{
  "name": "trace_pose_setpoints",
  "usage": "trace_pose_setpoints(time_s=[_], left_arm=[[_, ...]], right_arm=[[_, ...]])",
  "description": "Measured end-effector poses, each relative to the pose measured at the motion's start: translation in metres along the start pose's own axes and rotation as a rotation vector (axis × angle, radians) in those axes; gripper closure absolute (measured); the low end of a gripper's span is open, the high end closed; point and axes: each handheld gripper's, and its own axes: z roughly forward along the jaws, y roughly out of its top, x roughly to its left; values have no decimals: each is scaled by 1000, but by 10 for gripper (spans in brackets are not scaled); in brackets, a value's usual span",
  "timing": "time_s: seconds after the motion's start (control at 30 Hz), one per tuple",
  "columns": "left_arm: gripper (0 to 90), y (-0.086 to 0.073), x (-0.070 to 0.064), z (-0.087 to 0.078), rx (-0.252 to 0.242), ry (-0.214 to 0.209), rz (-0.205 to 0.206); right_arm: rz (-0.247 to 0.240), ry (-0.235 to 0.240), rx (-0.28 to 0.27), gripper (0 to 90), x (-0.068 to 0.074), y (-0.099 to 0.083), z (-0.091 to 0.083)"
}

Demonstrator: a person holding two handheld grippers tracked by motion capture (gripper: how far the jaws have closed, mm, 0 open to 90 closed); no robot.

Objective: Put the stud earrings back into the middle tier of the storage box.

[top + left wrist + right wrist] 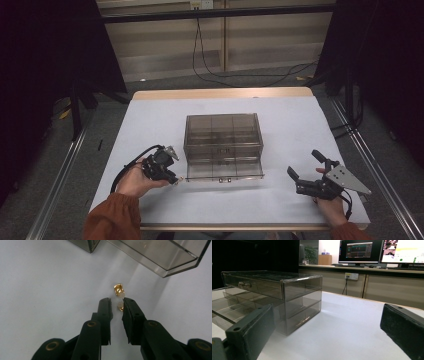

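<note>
A smoky clear drawer cabinet stands mid-table with its bottom drawer pulled out toward me. My left gripper is low over the table by the drawer's front left corner. In the left gripper view its jaws stand a narrow gap apart. One small gold piece lies just beyond the tips. A second gold piece sits in the gap against the right jaw, apart from the left jaw. My right gripper is wide open and empty, to the right of the drawer.
The cabinet and its open drawer lie ahead-left in the right gripper view. The drawer's corner hangs close above the gold pieces. White tabletop surrounds the cabinet; cables lie on the floor beyond.
</note>
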Motion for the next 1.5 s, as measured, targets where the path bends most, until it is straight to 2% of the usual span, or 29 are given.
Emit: trace_pose_setpoints(time_s=[0.1,0.17,0.37,0.5,0.73,0.77,0.9,1.03,1.2,1.37,1.43,1.5], left_arm=[[773,1,-2,4,18,4,14],[774,1,-2,6,30,5,-2],[809,0,-2,8,31,4,-11],[848,0,-1,8,29,-14,-15],[860,-4,0,7,3,-23,-27],[860,-6,1,7,-15,-28,-44],[861,-12,4,6,-36,-23,-71],[861,-14,6,4,-55,-16,-82],[861,-23,6,-4,-148,-23,-128],[862,-30,5,-13,-235,6,-159],[862,-31,5,-16,-294,4,-179],[861,-30,4,-18,-329,-1,-182]], right_arm=[[-2,-2,1,0,0,0,0],[-2,-2,0,0,0,0,0],[0,0,0,0,0,0,0],[-2,-2,1,0,0,0,0],[-2,-2,0,0,0,0,0],[0,0,-1,0,0,0,0],[-2,-1,0,0,0,0,0],[-2,-3,0,0,0,0,0],[-1,-3,-1,0,0,0,0],[0,-1,-1,0,0,0,0],[-1,-4,-1,0,0,0,0],[-1,-6,1,0,0,0,0]])
